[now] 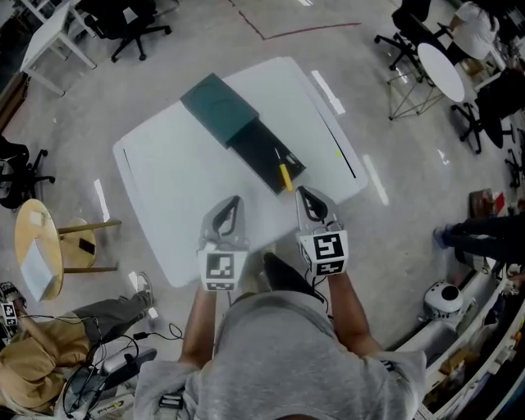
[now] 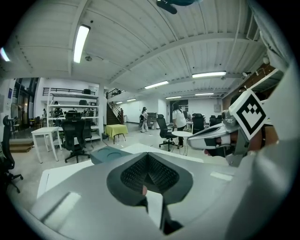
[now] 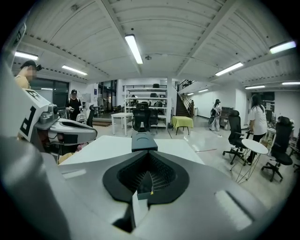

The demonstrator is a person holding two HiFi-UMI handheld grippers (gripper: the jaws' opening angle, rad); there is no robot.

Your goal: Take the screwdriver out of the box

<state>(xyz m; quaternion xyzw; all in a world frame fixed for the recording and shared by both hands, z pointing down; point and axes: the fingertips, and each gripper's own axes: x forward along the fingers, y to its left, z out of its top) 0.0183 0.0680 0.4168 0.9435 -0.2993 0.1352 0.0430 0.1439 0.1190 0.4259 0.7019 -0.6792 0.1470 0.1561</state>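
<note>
On the white table (image 1: 172, 189) lies a dark green box (image 1: 220, 107), its black inner tray (image 1: 261, 152) slid out toward me. A yellow-handled screwdriver (image 1: 285, 174) rests at the near end of the tray. My right gripper (image 1: 301, 191) is shut and empty, its tips just right of the screwdriver's handle. The left gripper (image 1: 233, 199), also shut and empty, hovers over bare tabletop to the left of the tray. In the right gripper view the box (image 3: 143, 141) stands straight ahead past the closed jaws. In the left gripper view the box (image 2: 110, 153) sits ahead and to the left.
A round wooden side table (image 1: 37, 246) and a seated person (image 1: 33, 361) are at lower left. Office chairs (image 1: 131, 25) stand beyond the table, with a round white table (image 1: 443, 70) at upper right. The table's near edge is just under both grippers.
</note>
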